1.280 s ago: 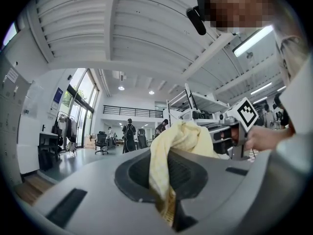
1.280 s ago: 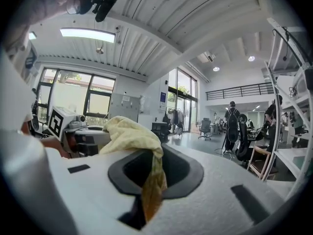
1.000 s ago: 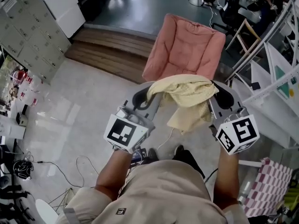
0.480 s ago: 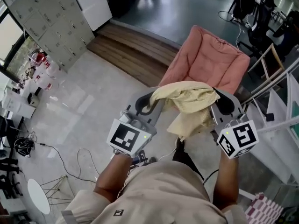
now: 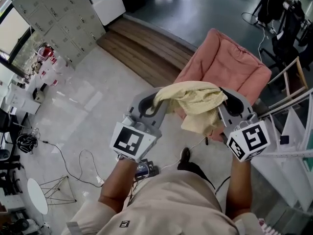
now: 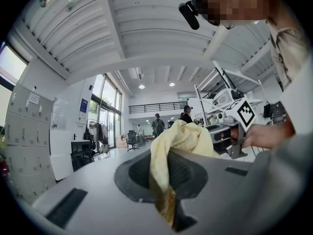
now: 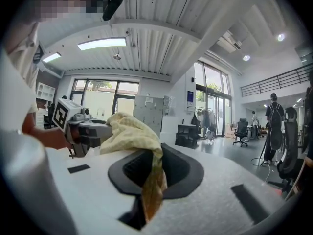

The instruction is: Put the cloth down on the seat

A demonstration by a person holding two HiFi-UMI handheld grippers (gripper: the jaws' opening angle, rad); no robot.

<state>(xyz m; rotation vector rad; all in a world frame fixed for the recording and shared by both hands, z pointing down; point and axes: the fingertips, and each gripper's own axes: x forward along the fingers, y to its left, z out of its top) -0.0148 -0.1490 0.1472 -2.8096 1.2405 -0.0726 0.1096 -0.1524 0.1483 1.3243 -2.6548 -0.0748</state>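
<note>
A pale yellow cloth (image 5: pixel 195 104) hangs in the air between my two grippers, sagging in folds below them. My left gripper (image 5: pixel 155 107) is shut on the cloth's left end, which shows pinched between the jaws as the cloth (image 6: pixel 166 173) in the left gripper view. My right gripper (image 5: pixel 223 104) is shut on the right end, the cloth (image 7: pixel 152 180) running down between its jaws. A pink padded chair (image 5: pixel 227 75) stands ahead and below, its seat partly hidden behind the cloth.
A wooden step (image 5: pixel 146 53) and grey lockers (image 5: pixel 58 21) lie to the left of the chair. Cables (image 5: pixel 73 160) trail over the pale floor. White frame racks (image 5: pixel 293 116) stand at the right. Dark office chairs (image 5: pixel 281 28) are beyond.
The view has swung left and the chair now sits further right and closer under the cloth. Both grippers keep the same hold on the cloth.
</note>
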